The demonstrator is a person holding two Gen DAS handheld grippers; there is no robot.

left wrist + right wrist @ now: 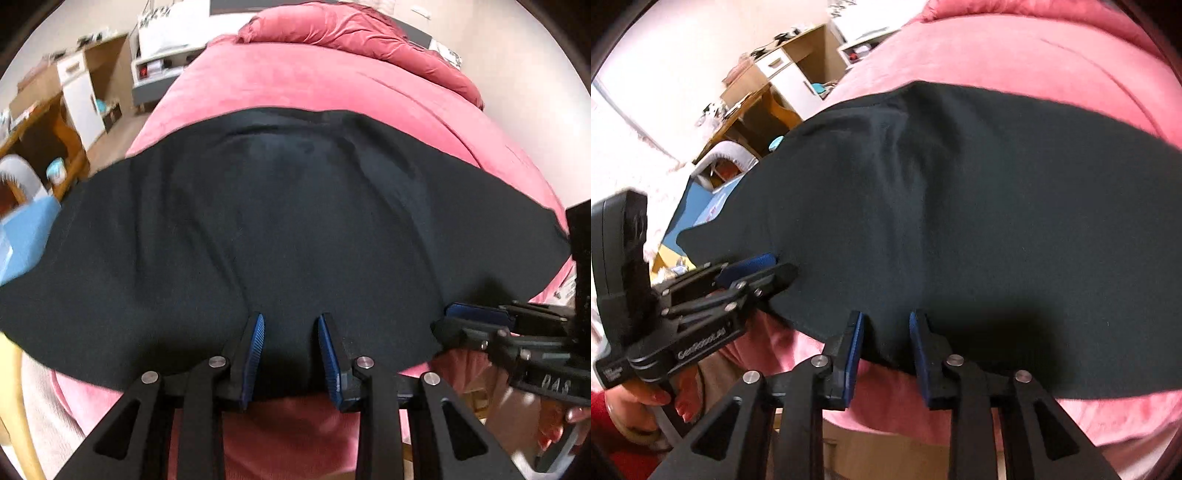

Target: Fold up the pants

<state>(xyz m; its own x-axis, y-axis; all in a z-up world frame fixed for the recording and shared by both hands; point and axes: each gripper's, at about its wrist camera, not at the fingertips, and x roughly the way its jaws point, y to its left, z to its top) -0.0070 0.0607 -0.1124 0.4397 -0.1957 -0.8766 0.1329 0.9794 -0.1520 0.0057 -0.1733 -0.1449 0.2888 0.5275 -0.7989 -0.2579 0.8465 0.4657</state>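
Where the near edge of the bed runs under both cameras, every place below is given relative to the black pants.

Pants: the black pants (288, 221) lie spread in a wide band across the pink bed cover (295, 85), mostly flat with soft creases near the middle; one end hangs past the bed's side over a blue surface (26, 236).

Near hem: it runs along the bed's front edge, lying between the fingers of both grippers.

Left gripper: the left gripper (291, 350) sits at the pants' near hem, its two blue-padded fingers (255, 354) spread apart with dark cloth lying in the gap; the pads do not press the fabric, so the jaws stand open.

Right gripper: the right gripper (886, 350) is at the same hem, just beside the left one, fingers likewise parted around the cloth edge and not pinching it.

Cross views: seen from the right wrist, the left gripper (764, 269) points into the hem from the side, a person's hand (646, 402) on its handle.

Bed cover: pink plush, showing beyond the far edge of the pants and in a strip in front of them.

Duvet: a bunched pink duvet (362, 33) lies well beyond the pants at the head of the bed.

Room: wooden and white furniture (74, 88) stands off the pants' overhanging end, blurred.
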